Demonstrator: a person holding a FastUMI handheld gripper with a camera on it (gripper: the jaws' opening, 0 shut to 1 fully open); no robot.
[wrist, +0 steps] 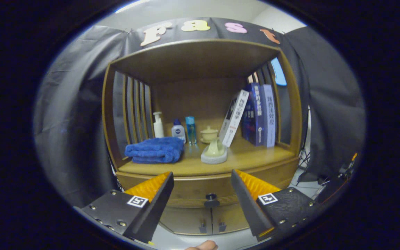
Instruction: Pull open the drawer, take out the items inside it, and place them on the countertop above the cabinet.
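Your gripper hangs with its fingers spread before the cabinet, the drawer knob between and just beyond them. On the countertop above, the folded towel lies left. Behind it stand three bottles. The teapot sits centre, what looks like a cup behind it. Books stand right.

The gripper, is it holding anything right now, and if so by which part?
Nothing is held. The gripper is open, its fingers apart, with the drawer knob ahead between them, untouched.
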